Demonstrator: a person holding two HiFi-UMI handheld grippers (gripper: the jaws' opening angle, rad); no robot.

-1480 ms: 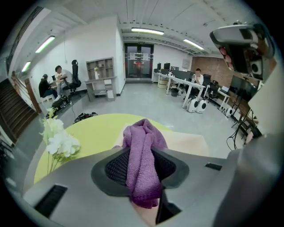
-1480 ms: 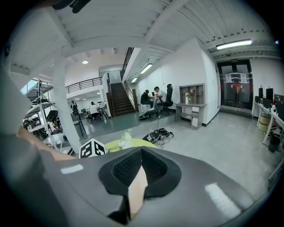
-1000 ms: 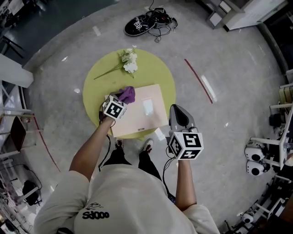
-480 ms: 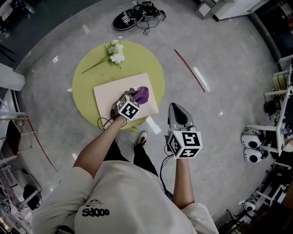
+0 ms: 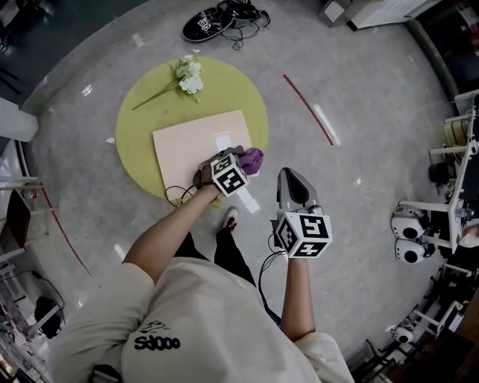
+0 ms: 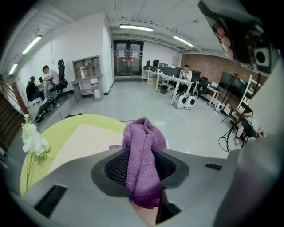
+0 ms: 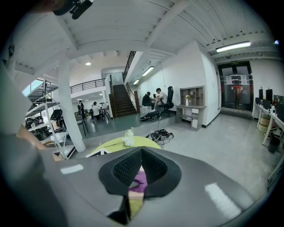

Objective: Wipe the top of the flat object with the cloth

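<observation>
A beige flat board (image 5: 196,143) lies on the round green table (image 5: 142,101). My left gripper (image 5: 241,161) is shut on a purple cloth (image 5: 252,158) and holds it down at the board's near right corner. In the left gripper view the cloth (image 6: 141,162) is bunched between the jaws, with the board (image 6: 84,138) behind it. My right gripper (image 5: 289,175) hangs off the table to the right, over the floor, shut and holding nothing. Through its jaws in the right gripper view a strip of the cloth (image 7: 140,179) shows.
White flowers (image 5: 187,76) lie at the table's far edge, beyond the board. A dark bag with cables (image 5: 218,20) sits on the floor behind the table. A red strip (image 5: 307,108) marks the floor at right. White machines (image 5: 409,238) stand far right.
My left gripper has dragged the cloth across the board, from its far left part to its near right corner. The right gripper has stayed where it was.
</observation>
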